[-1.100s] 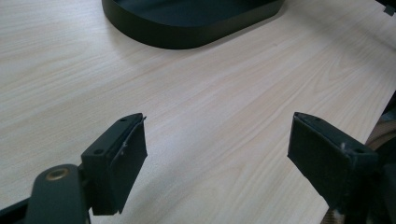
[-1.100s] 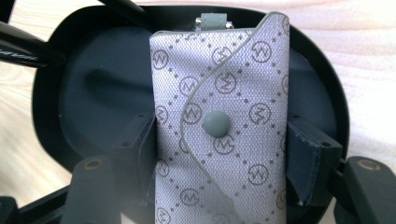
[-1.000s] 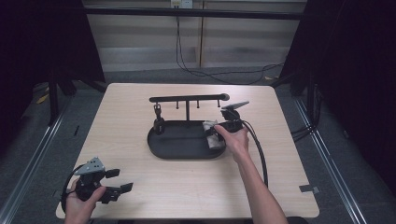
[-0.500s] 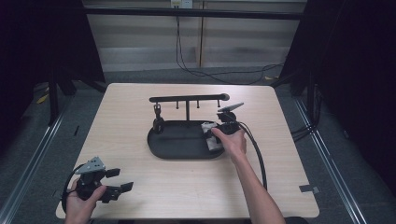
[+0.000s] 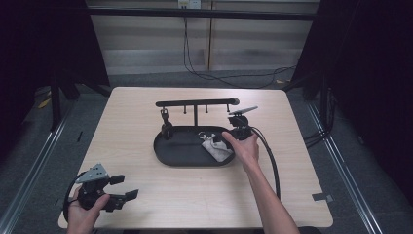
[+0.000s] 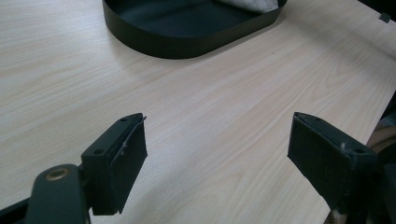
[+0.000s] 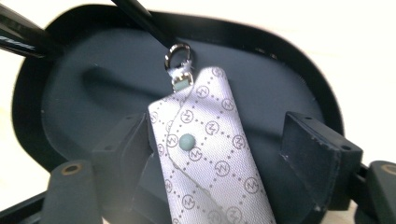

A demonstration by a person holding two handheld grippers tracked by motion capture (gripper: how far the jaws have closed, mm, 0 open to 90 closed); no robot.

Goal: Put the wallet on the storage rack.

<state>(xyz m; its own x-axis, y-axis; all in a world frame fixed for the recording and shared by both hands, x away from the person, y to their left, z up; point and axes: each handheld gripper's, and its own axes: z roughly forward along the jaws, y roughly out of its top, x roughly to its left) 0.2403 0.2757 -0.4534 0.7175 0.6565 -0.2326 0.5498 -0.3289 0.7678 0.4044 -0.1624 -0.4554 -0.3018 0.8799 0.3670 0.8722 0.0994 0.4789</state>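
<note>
On the table [image 5: 146, 122], my right gripper [image 7: 219, 154] gaped astride the pouch [image 7: 210, 158] in the tray [image 7: 60, 93]; closing off-centre risked slipping.

I see a pale woven-cloth pouch with printed monogram [image 7: 210, 158], sheen satiny, shiny metal clasp ring [image 7: 176, 52] at twelve o'clock, in a matt black oval tray [image 7: 65, 107]; light wood-grain desk [image 6: 224, 116] smooth.

A pale lilac pouch [image 7: 210, 158] with a dotted diamond monogram pattern lies in a black tray [image 7: 289, 51]
</note>
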